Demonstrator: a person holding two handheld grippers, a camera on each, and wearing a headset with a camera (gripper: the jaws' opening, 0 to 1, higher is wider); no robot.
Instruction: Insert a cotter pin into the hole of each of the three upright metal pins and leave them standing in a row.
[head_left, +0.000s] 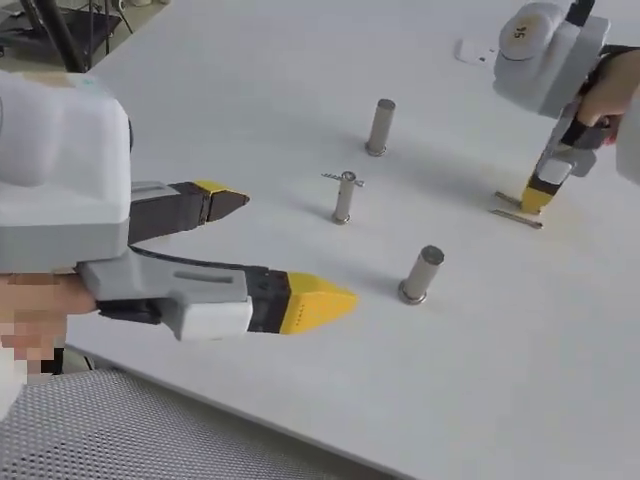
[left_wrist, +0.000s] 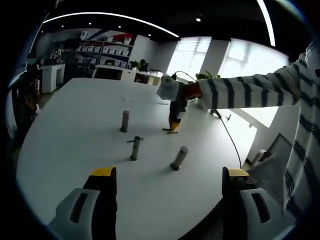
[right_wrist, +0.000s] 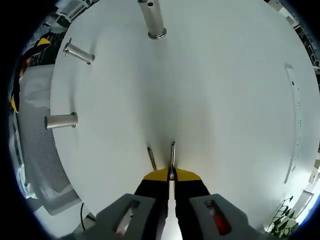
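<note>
Three upright metal pins stand on the white table: the far pin (head_left: 380, 127), the middle pin (head_left: 345, 197) with a cotter pin through its top, and the near pin (head_left: 422, 274). My right gripper (head_left: 535, 198) points down at the table to their right, shut on a cotter pin (right_wrist: 172, 152) that still touches the surface. A second loose cotter pin (right_wrist: 151, 159) lies just beside it. My left gripper (head_left: 285, 245) hovers open and holds nothing, short of the near pin. From the left gripper (left_wrist: 169, 172) the middle pin (left_wrist: 135, 148) is straight ahead.
A small white object (head_left: 470, 48) lies at the far side of the table. The table's front edge (head_left: 250, 405) runs below the left gripper, with a grey mesh surface (head_left: 130, 430) under it. A person's striped sleeve (left_wrist: 250, 90) reaches in from the right.
</note>
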